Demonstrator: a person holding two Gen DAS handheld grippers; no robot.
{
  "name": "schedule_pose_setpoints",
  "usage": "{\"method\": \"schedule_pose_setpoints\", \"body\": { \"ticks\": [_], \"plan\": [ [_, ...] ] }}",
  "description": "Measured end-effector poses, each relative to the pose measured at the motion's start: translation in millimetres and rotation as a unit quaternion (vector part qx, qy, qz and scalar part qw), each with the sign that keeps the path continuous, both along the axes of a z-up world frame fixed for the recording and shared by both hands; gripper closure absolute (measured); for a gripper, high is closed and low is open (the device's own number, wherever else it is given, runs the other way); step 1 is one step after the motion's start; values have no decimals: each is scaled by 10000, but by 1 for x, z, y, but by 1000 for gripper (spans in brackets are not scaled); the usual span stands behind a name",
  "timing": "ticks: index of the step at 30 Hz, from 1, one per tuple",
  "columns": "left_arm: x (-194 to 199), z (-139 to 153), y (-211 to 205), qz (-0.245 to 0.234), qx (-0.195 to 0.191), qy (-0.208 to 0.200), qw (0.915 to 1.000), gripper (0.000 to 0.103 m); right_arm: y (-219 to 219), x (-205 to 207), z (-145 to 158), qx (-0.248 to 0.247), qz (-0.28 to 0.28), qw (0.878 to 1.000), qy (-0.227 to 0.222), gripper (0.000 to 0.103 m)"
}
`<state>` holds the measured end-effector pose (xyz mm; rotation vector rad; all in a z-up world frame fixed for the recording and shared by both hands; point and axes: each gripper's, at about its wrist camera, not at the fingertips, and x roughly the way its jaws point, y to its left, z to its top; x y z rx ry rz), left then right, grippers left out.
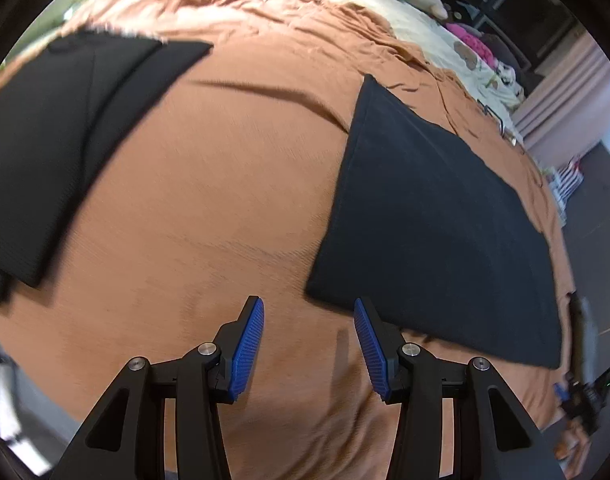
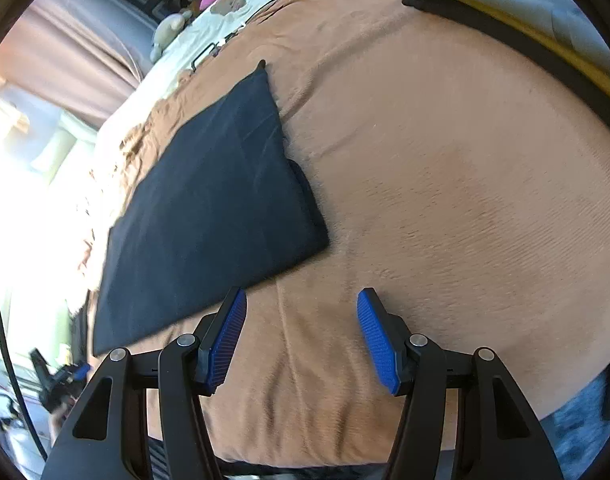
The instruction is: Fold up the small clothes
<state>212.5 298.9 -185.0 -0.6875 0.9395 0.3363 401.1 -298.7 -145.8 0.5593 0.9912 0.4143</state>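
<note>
- Far left of the left gripper [image 1: 309, 312], a flat black knit garment with layered edges [image 1: 53, 140] lies on the brown ribbed bedspread [image 1: 209, 184], well apart from the fingers.
- The left gripper is released, its jaws spread wide and holding nothing; the blue ridged pads [image 1: 247, 354] hang over bare bedspread.
- Just ahead and right of it lies a folded dark navy garment, smooth and roughly rectangular [image 1: 437, 224], one corner near the right pad.
- The right gripper [image 2: 301, 304] is likewise released and empty, with its jaws wide apart.
- The same navy garment [image 2: 209, 216] lies ahead to its left, its near edge close to the left pad [image 2: 227, 344].
- Far right ahead, a pile of black, yellow and grey fabric [image 2: 545, 32].
</note>
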Motion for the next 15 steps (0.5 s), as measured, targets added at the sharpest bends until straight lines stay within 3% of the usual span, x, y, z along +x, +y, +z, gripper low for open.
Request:
{"method": "schedule_pose_setpoints", "body": {
  "ticks": [2, 4, 7, 15],
  "plan": [
    [3, -3, 1, 84, -190, -32, 9998, 54, -2, 2, -7, 465, -63, 9987, 204, 59],
    [5, -7, 2, 199, -388, -120, 9990, 54, -3, 4, -14, 839, -127, 9957, 364, 59],
    [5, -14, 4, 523, -734, -167, 9958, 54, -3, 6, -22, 1003, -220, 9935, 499, 59],
    [8, -20, 3, 920, -1109, -278, 9892, 54, -9, 14, -43, 1489, -669, 9855, 464, 60]
  ]
}}
